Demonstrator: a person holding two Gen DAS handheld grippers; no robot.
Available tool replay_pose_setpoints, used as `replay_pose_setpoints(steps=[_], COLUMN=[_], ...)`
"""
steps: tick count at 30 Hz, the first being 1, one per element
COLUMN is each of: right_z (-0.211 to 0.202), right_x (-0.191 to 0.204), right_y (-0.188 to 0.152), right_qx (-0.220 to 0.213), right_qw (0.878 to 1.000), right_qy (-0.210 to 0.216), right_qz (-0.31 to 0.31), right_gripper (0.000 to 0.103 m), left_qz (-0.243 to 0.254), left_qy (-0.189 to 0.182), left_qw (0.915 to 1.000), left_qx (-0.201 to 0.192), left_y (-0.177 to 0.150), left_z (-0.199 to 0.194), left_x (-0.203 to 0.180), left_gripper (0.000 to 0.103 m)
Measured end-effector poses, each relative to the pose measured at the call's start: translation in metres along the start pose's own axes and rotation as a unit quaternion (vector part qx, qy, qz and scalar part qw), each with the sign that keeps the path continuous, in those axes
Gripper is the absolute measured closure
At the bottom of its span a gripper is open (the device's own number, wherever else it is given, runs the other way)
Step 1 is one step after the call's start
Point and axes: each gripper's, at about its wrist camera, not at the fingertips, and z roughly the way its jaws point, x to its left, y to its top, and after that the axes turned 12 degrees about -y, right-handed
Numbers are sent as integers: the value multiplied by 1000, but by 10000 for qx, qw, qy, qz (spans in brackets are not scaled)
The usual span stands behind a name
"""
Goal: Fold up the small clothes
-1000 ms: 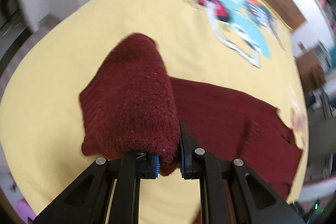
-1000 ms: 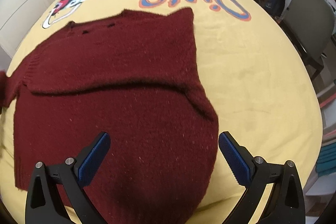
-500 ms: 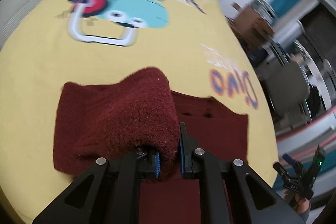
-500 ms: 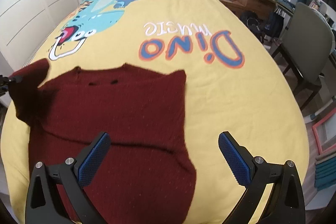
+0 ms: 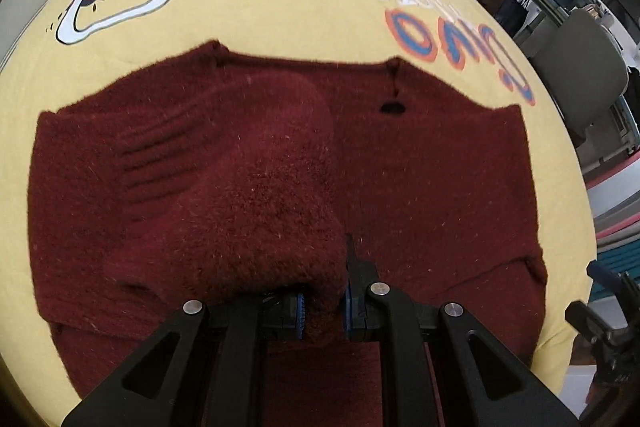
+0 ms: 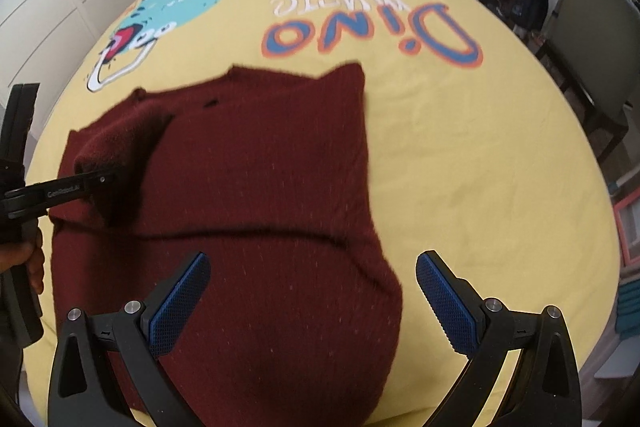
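While the sleeve hangs pinched over the body panel, the fold is partway through.

Garment: dark red knit sweater [image 6: 256, 195], spread flat on the bed [image 6: 480, 155] with its yellow dinosaur-print cover; neckline toward the headboard, hem toward the cameras.

Left tool [image 5: 323, 305]: jaws closed tight on the sleeve [image 5: 248, 211], a thick bunch of knit squeezed between the blue pads; sleeve lifted clear and held above the sweater's middle.

Right tool [image 6: 312, 297]: jaws wide apart, nothing between them; hovers over the lower hem area, not touching the knit as far as the view shows.

Done, judged: the far-right side appears already turned inward, with a straight edge down that side and a crosswise ridge in the fabric; the left sleeve is carried in over the body.

Left, judged: lay the sleeve down flat and let go, smooth it, then fold hem to neckline.

Risk, judged: thick fuzzy knit may cling to the pads on release and drag the sleeve askew.
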Motion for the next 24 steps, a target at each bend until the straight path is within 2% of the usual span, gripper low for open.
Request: replay_pose_setpoints(steps=[5, 9, 11, 13, 14, 15, 24], right_z=[10, 13, 14, 14, 14, 14, 12], right_x=[2, 2, 2, 3, 3, 4, 4], right_y=[-13, -18, -19, -19, -19, -19, -22], right_qx=[152, 198, 208, 209, 208, 205, 187], right_qw=[9998, 9997, 9997, 9997, 9997, 9997, 9997], right_qy=[78, 88, 83, 99, 104, 106, 138], right_qz=[53, 60, 63, 61, 60, 54, 80], right_gripper=[1, 0, 0, 0, 0, 0, 0], left_qz=[-95, -310, -364, -444, -460, -432, -42], left_qy=[109, 139, 249, 307, 310, 340, 513], left_qw=[9998, 9993, 9989, 9984, 9984, 9985, 9986], left_qx=[166, 126, 156, 171, 102, 58, -105], left_y=[-5, -5, -5, -6, -6, -5, -12], left_z=[14, 12, 11, 8, 4, 1, -31], left_x=[2, 6, 7, 8, 8, 6, 9], left_gripper=[90, 84, 65, 14, 7, 4, 1])
